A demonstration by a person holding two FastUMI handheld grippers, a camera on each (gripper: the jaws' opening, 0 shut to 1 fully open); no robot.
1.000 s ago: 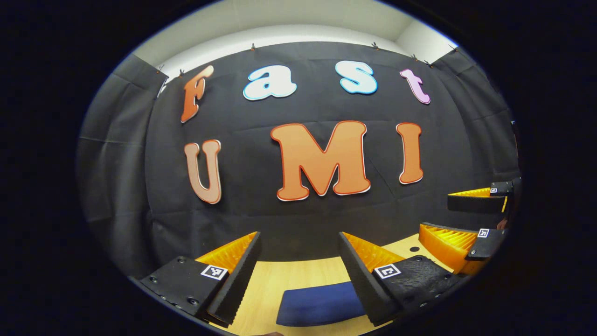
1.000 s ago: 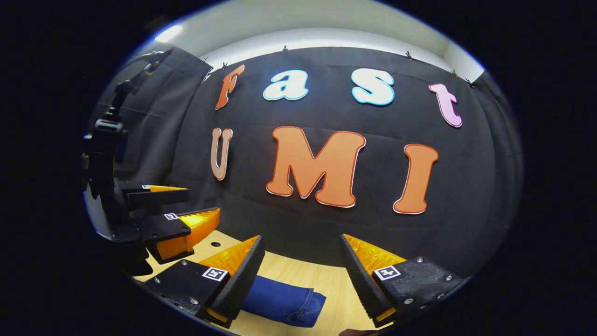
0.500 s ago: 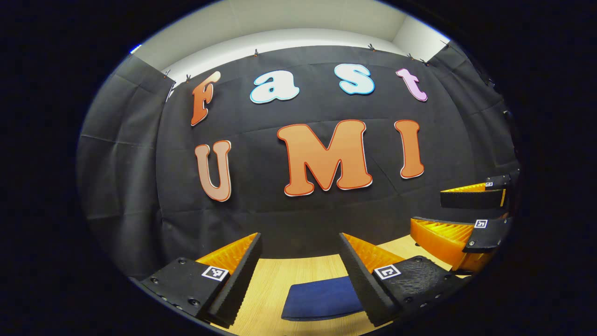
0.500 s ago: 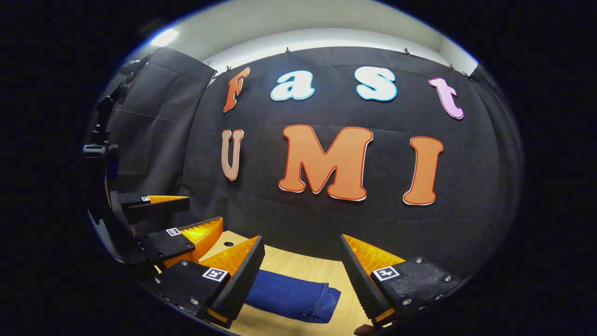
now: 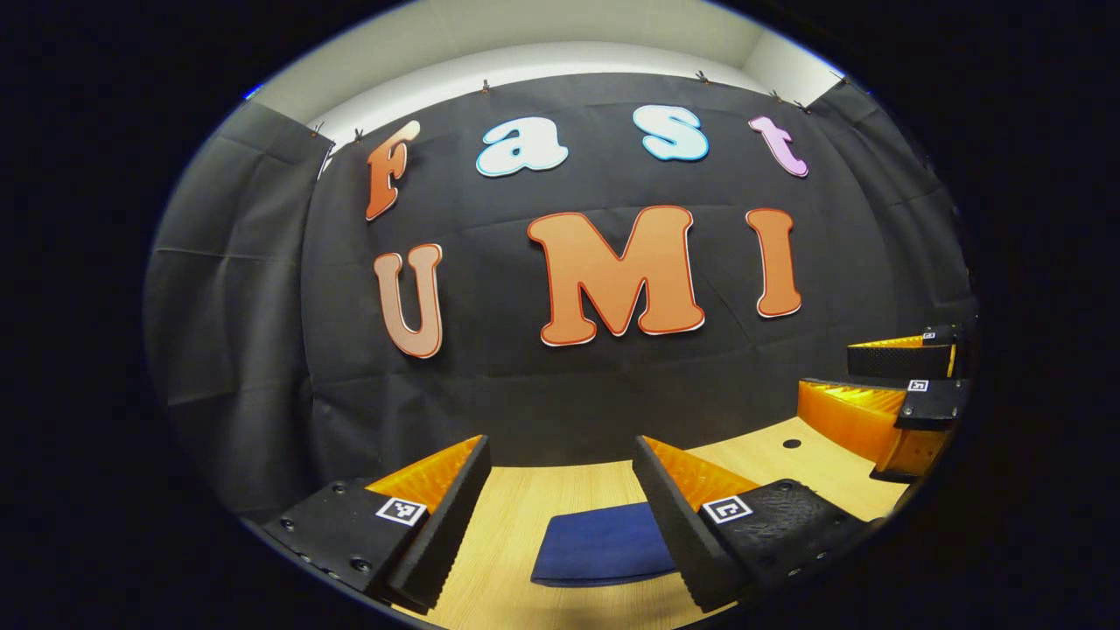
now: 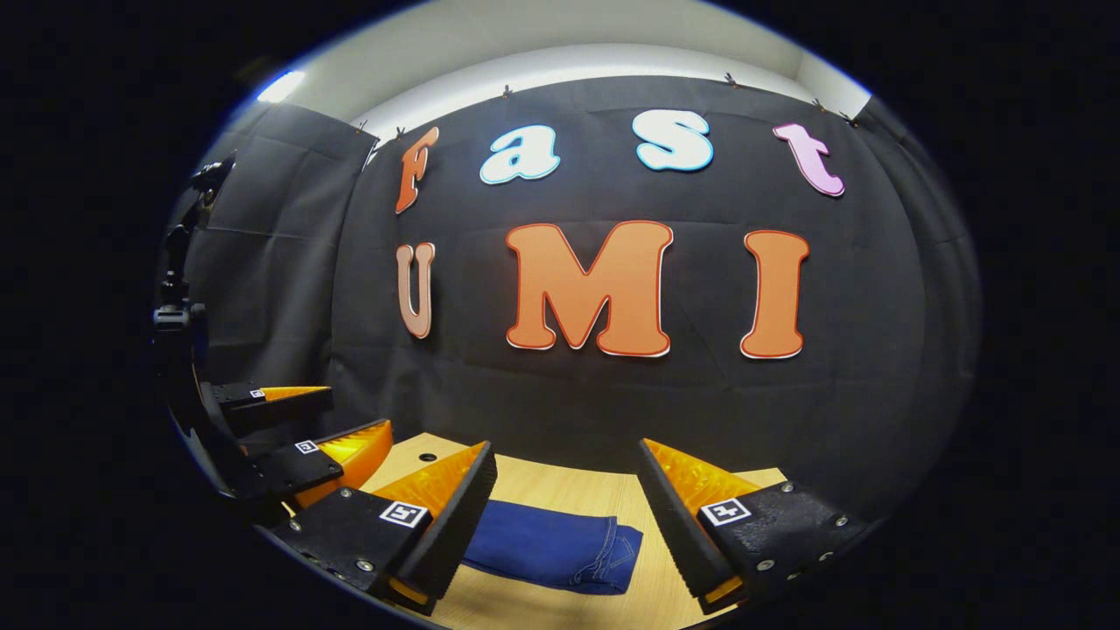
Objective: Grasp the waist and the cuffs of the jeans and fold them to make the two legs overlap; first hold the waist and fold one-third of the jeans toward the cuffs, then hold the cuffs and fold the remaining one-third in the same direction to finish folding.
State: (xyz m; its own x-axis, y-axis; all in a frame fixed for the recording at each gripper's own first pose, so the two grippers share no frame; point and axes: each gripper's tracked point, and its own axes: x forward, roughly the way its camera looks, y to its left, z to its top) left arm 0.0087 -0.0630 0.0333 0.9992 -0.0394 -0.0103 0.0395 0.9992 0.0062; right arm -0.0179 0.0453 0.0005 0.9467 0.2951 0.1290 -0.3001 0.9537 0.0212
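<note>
Since 1 second ago I have drawn both hands a little back and level, so the folded jeans (image 6: 553,547) sit slightly farther ahead of me and the counter (image 5: 516,516) shows more of its pale wood. In the left gripper view my left gripper (image 5: 560,477) hangs above the counter with its 2 fingers spread wide and nothing between them. The jeans (image 5: 604,553) lie flat on the wood below and just beyond the gap, a compact dark blue bundle, partly hidden behind my right-hand finger in that view. Off at the right edge of the same view I see my right gripper (image 5: 884,385), its 2 fingers apart and empty, above the counter near a small dark hole (image 5: 791,444) in the wood.

In the right gripper view my right gripper (image 6: 567,477) is likewise held wide with nothing in it. The jeans lie on the counter (image 6: 639,586) below the gap, their stitched seam and folded end toward the right, the left part tucked behind my left-hand finger. My left gripper (image 6: 341,411) shows at the left edge, fingers parted, clear of the cloth.
</note>
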